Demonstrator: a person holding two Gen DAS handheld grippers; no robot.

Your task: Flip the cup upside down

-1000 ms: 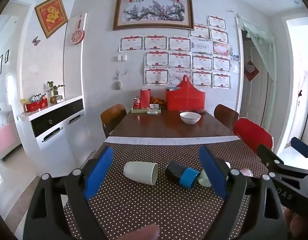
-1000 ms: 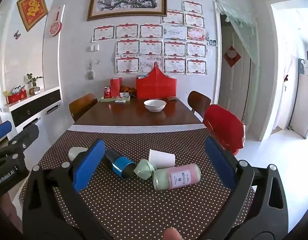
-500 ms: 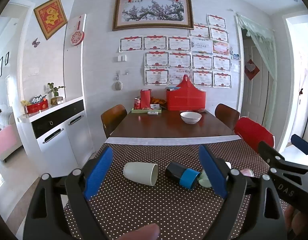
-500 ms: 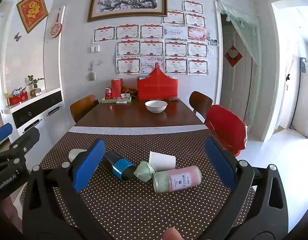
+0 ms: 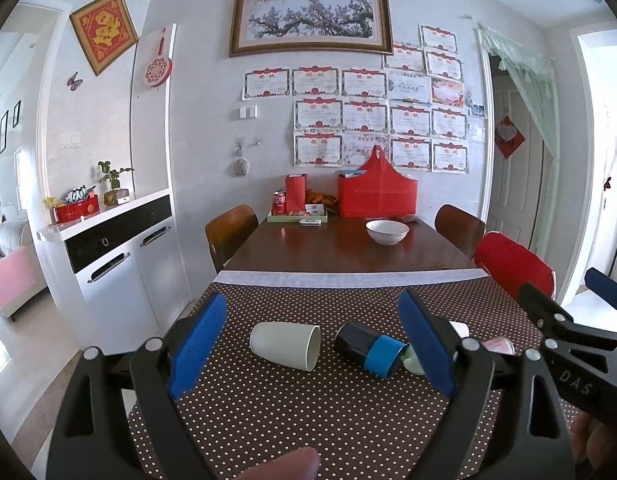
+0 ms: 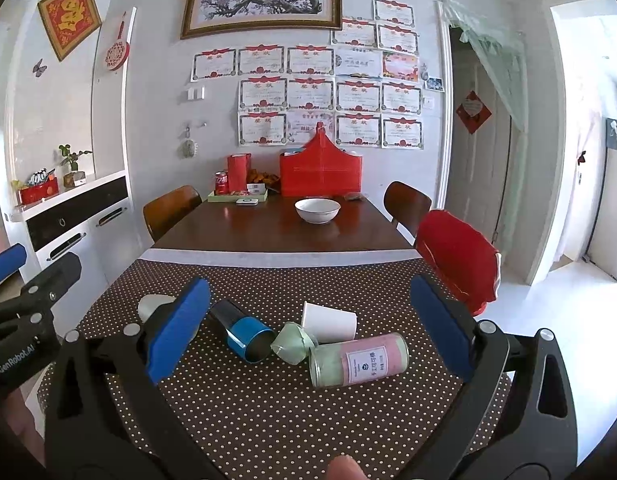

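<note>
Several cups lie on their sides on the dotted brown tablecloth. A cream cup lies at the left, its mouth to the right. Beside it lie a black and blue cup, a small green cup, a white cup and a pink and green cup. My left gripper is open and empty, held above the near cloth before the cream cup. My right gripper is open and empty, before the cup cluster.
Beyond the cloth is the bare wooden table with a white bowl, a red bag and a tray with a can. A red chair stands at the right, a white cabinet at the left.
Both grippers have stayed open and almost still, with only a slight drift of the views. The cups have not moved.
</note>
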